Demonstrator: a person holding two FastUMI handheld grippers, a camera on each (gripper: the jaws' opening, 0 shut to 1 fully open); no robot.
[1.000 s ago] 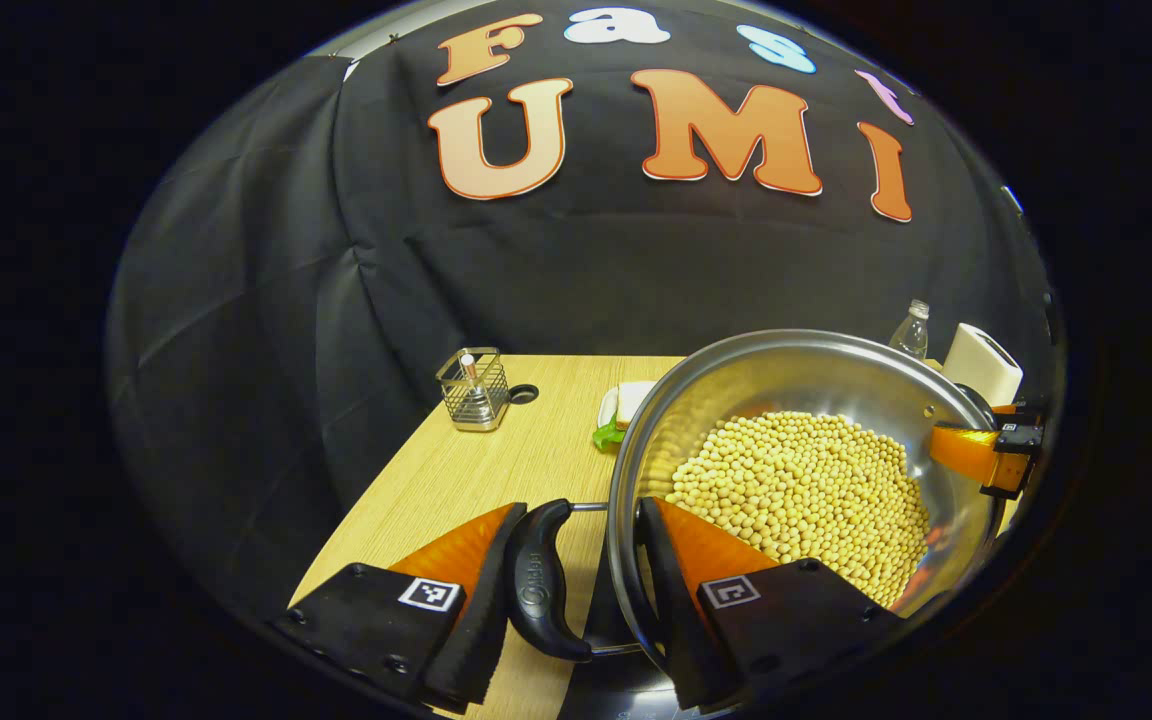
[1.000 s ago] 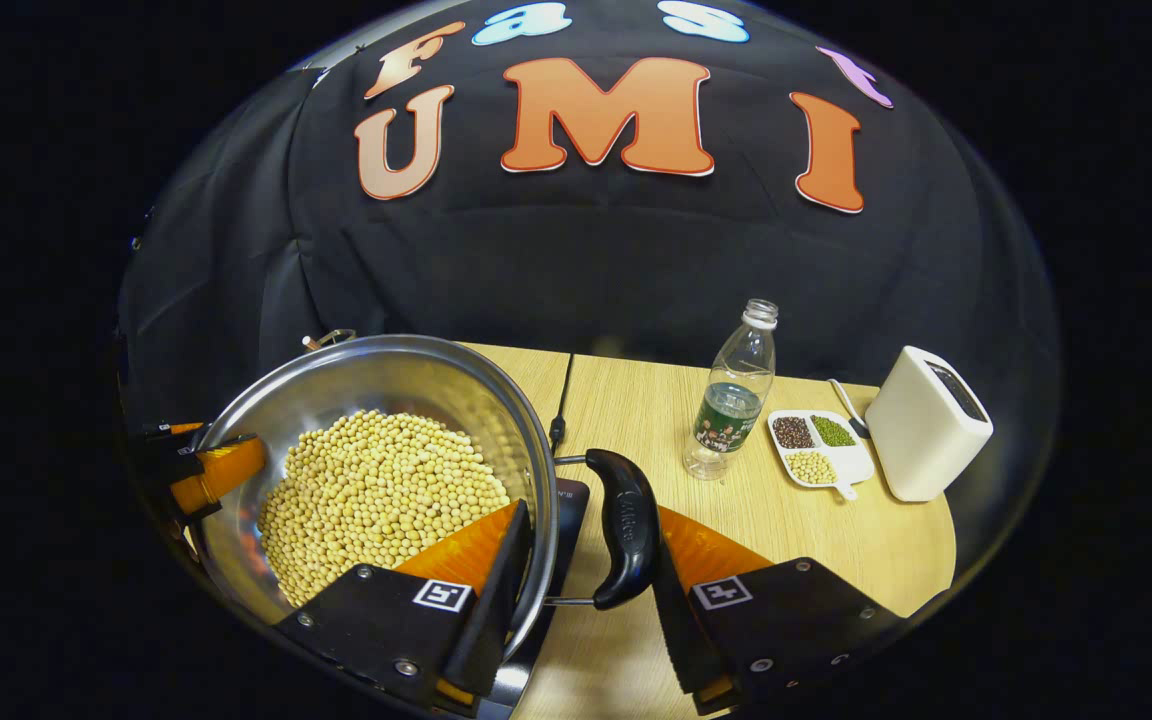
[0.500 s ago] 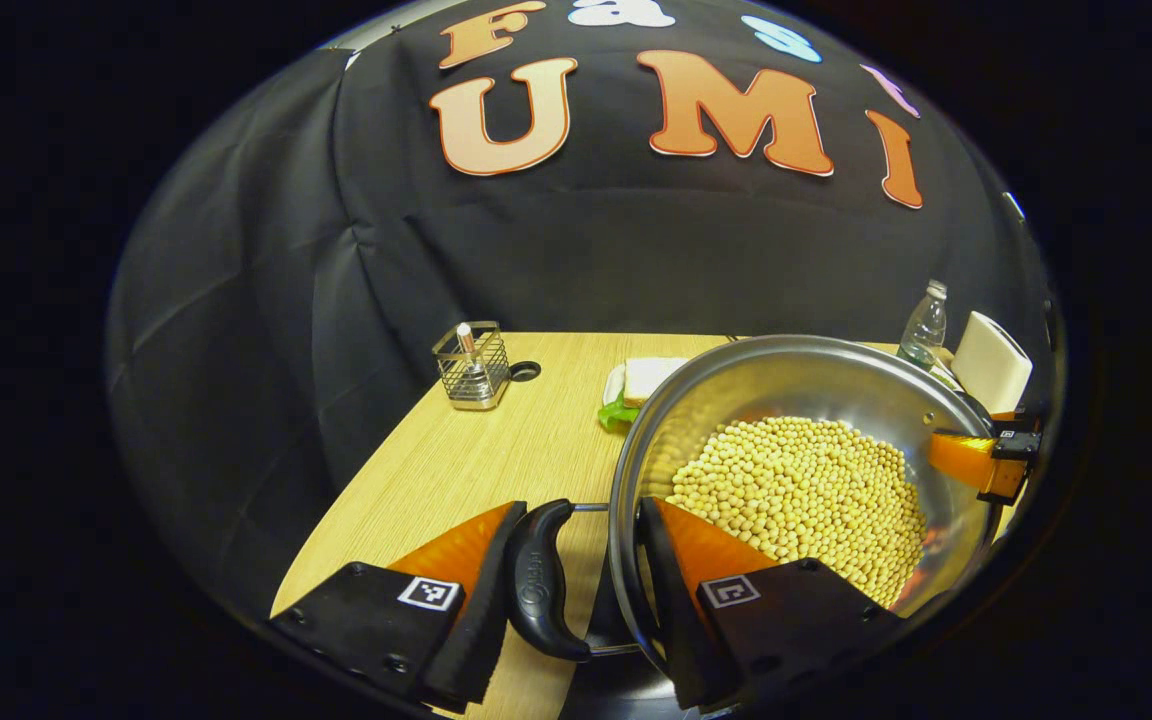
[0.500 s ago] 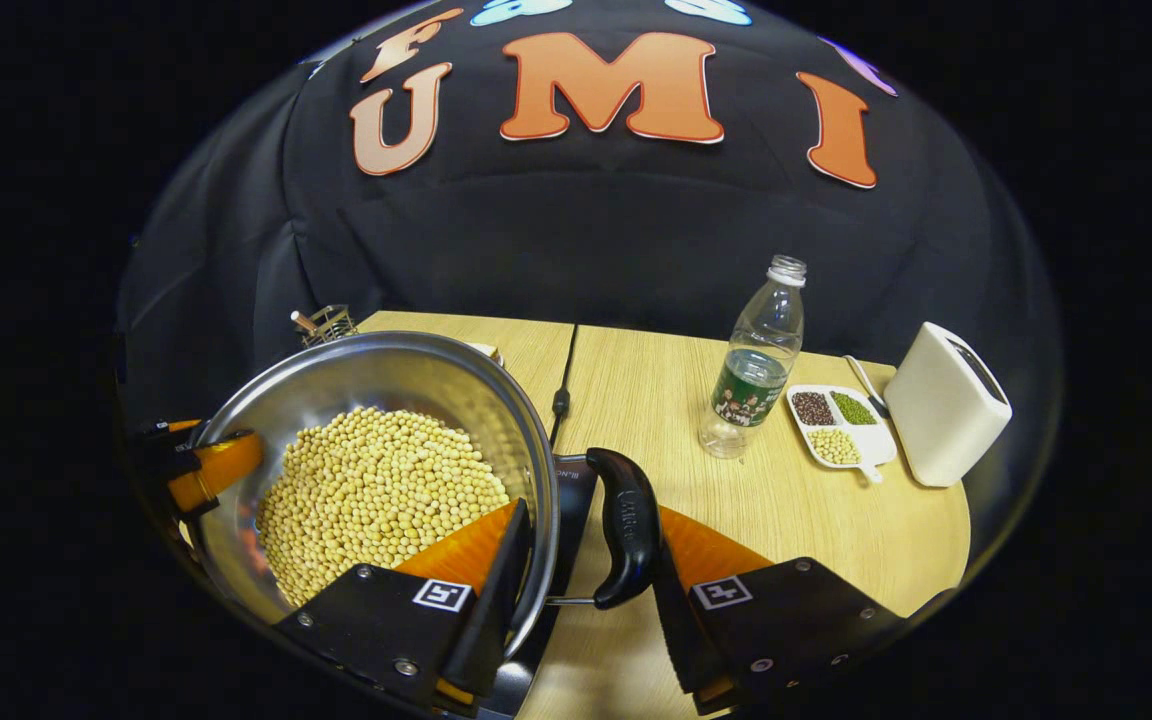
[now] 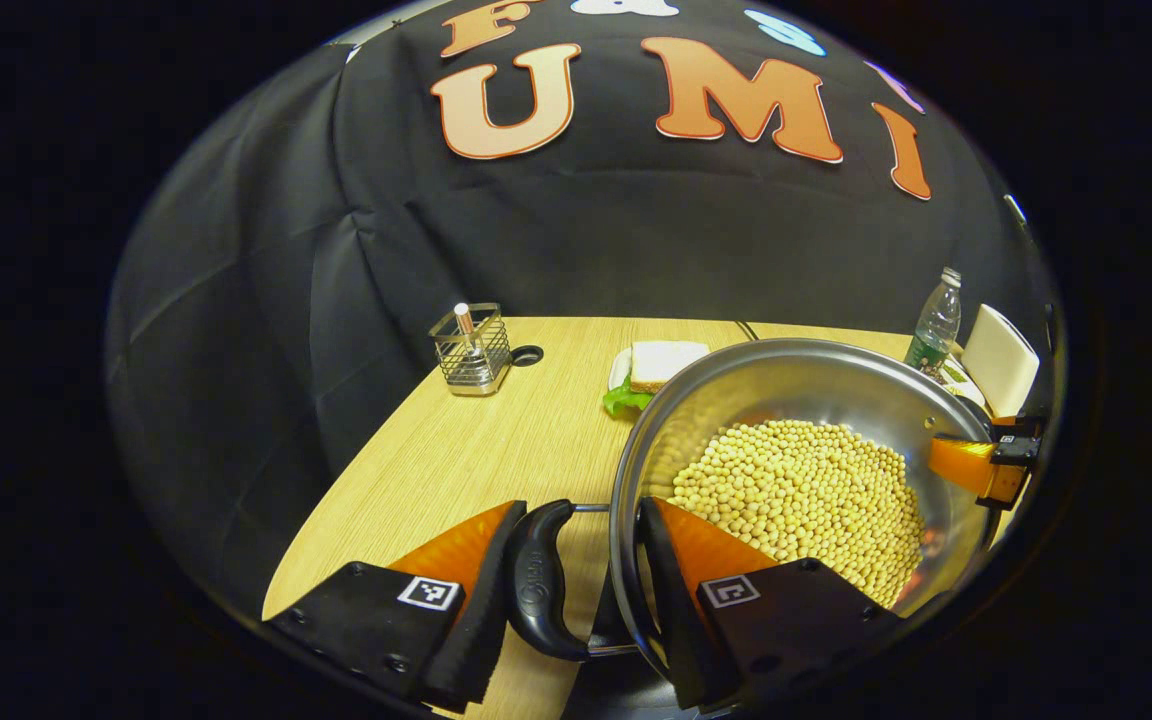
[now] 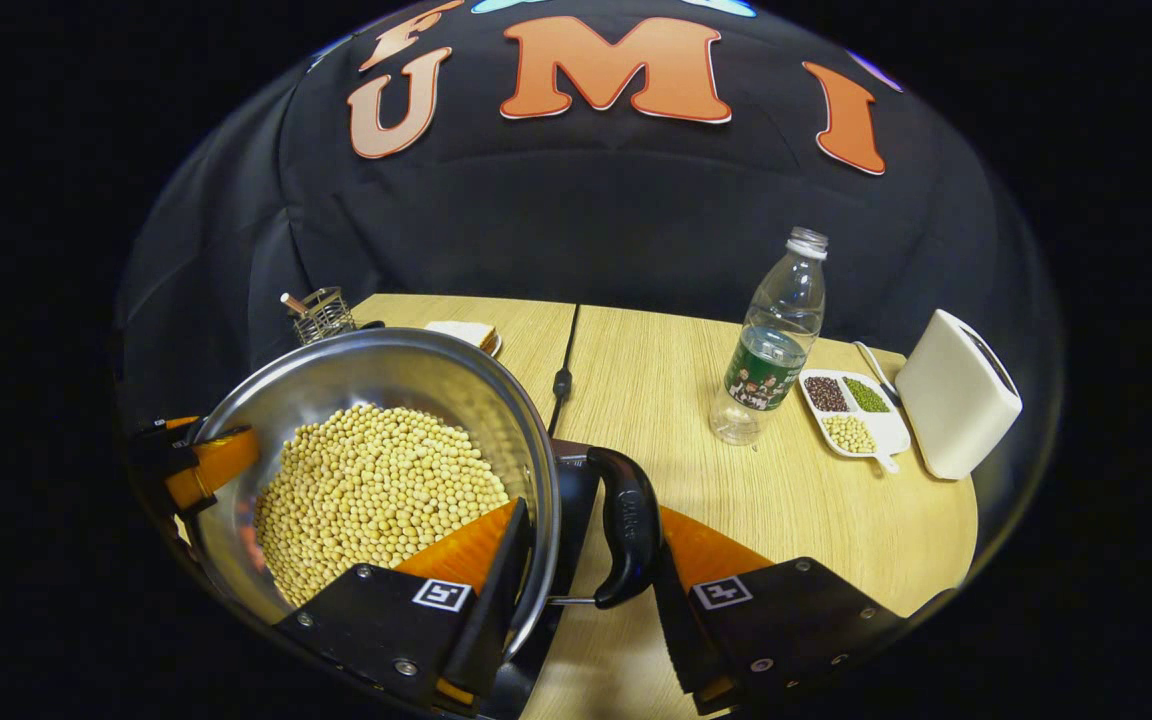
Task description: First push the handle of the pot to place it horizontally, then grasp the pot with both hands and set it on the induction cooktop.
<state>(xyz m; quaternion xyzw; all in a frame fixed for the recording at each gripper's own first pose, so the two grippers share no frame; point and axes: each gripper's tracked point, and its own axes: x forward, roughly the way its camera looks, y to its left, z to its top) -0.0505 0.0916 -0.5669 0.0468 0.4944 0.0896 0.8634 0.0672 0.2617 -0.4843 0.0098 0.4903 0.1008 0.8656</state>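
Observation:
A steel pot (image 5: 786, 385) full of soybeans (image 5: 796, 490) is held between both grippers. My left gripper (image 5: 581, 510) is shut on the pot's side: one finger lies outside the black handle (image 5: 536, 580), the other inside the rim. My right gripper (image 6: 591, 510) clamps the opposite black handle (image 6: 626, 530) and the rim of the pot (image 6: 386, 365) the same way. Each view shows a finger of the other gripper at the pot's far rim. The black induction cooktop (image 6: 573, 500) lies under the pot's edge; whether the pot touches it is hidden.
On the wooden table (image 6: 656, 400) stand a water bottle (image 6: 774, 345), a white box (image 6: 956, 395) and a divided dish of beans (image 6: 851, 410). A wire basket (image 5: 473, 350) and a sandwich on a plate (image 5: 658, 365) sit at the back. A black cable (image 6: 564, 370) runs back from the cooktop.
Both grippers have carried the pot forward, toward the back of the table. The bottle and box look nearer, and more of the cooktop shows beside the pot.

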